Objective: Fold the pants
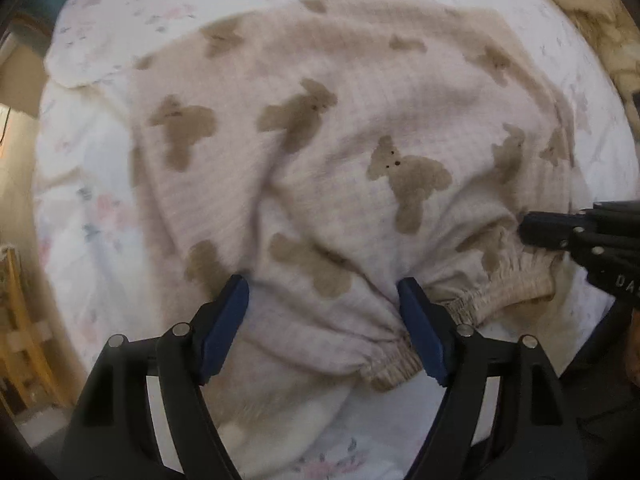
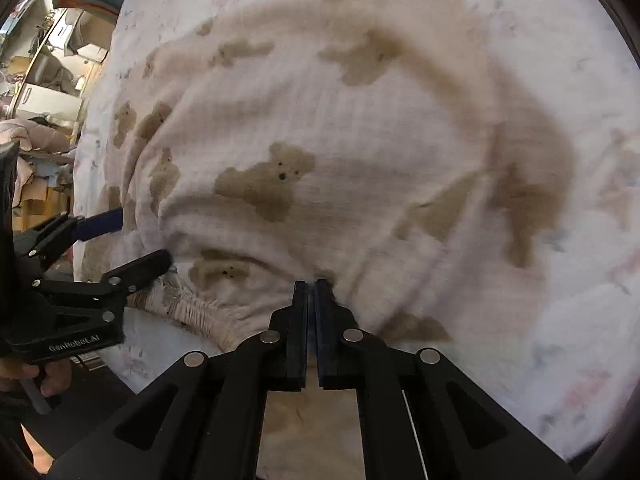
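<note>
Fleece pants (image 1: 320, 152), one pair, pale pink with brown bear prints, lay spread over one white floral bedsheet (image 1: 100, 220), filling the middle of both wrist views; elastic waistband (image 1: 500, 280) gathered toward six o'clock.

Left gripper (image 1: 322, 300), one: two blue-padded fingers (image 1: 226, 320) stood wide apart, straddling a bunched fold of the pants near the waistband; the left pad was clear of the cloth, while contact at the right pad could not be told. In the right wrist view it entered from nine o'clock (image 2: 142, 240), held by one hand (image 2: 36, 376).

Right gripper (image 2: 311, 284), one: two black fingers were pressed nearly together at six o'clock, pinching a small pleat of the pants just beside the waistband. In the left wrist view its tip (image 1: 536, 228) sat at three o'clock, touching the fabric.
</note>
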### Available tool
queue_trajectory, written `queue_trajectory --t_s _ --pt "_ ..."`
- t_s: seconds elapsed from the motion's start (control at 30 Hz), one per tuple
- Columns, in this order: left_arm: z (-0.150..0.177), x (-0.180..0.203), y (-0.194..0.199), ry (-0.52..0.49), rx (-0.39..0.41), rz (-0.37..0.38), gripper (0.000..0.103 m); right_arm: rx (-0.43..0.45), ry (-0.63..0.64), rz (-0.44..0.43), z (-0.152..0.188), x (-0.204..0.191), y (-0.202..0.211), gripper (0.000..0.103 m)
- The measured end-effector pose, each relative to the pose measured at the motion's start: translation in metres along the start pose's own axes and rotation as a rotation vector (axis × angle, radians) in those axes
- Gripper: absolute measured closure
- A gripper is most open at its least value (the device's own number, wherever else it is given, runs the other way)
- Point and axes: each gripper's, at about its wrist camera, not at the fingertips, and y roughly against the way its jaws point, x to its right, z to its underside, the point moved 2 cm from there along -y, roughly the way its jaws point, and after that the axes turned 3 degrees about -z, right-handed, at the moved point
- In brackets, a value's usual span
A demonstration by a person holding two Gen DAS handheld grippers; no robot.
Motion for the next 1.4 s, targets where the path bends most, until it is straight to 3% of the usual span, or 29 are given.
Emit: queue_trajectory --t_s 0.07,0.13,0.2,0.3,0.37,0.47,0.5,0.57,0.6,0.73,0.87,0.97,1.17,1.27,1.37,1.4 --pt "0.010 -0.003 0.016 0.021 0.036 0.037 0.030 0.033 -0.004 -0.043 0.003 -0.002 0.014 0.095" --pt "0.014 -0.002 0.014 0.020 0.008 0.071 0.030 0.000 -0.003 -0.071 0.003 -0.005 0.008 0.095" --pt "0.022 -0.001 -0.001 0.011 -0.042 0.044 0.028 -0.069 0.010 -0.024 0.009 -0.005 -0.010 0.097" --pt "0.024 -0.007 -0.007 0.014 -0.055 0.025 0.023 -0.091 0.011 -0.001 0.005 -0.006 -0.019 0.098" --pt "0.016 -0.015 0.004 0.049 -0.062 0.063 0.024 -0.068 -0.022 -0.046 0.001 -0.003 -0.006 0.096" --pt "0.001 -0.049 0.034 0.108 0.007 0.070 0.023 0.032 -0.042 -0.062 -0.017 0.007 0.028 0.094" --pt "-0.005 -0.063 0.043 0.129 0.031 0.056 0.023 0.059 -0.053 -0.060 -0.023 0.011 0.038 0.089" --pt "-0.018 -0.095 0.052 0.169 0.055 0.029 0.022 0.118 -0.090 -0.082 -0.042 0.027 0.060 0.067" --pt "-0.029 -0.108 0.055 0.192 0.054 0.013 0.022 0.134 -0.107 -0.090 -0.052 0.035 0.066 0.047" --pt "-0.054 -0.162 0.056 0.251 0.083 -0.029 0.022 0.204 -0.132 -0.113 -0.094 0.059 0.090 0.044" --pt "-0.091 -0.135 0.025 0.282 0.101 0.042 0.022 0.234 -0.107 -0.122 -0.126 0.078 0.087 0.044" --pt "-0.102 -0.132 0.010 0.267 0.097 0.043 0.026 0.236 -0.112 -0.108 -0.140 0.092 0.072 0.044" --pt "-0.126 -0.123 -0.009 0.230 0.086 0.103 0.038 0.208 -0.080 -0.101 -0.148 0.102 0.060 0.047" --pt "-0.132 -0.121 -0.016 0.219 0.060 0.097 0.051 0.168 -0.034 -0.089 -0.155 0.097 0.045 0.051" --pt "-0.135 -0.114 -0.016 0.175 0.063 0.103 0.082 0.105 0.016 -0.078 -0.161 0.092 0.022 0.069" --pt "-0.135 -0.111 -0.016 0.150 0.058 0.110 0.099 0.086 0.032 -0.072 -0.162 0.090 0.017 0.084"
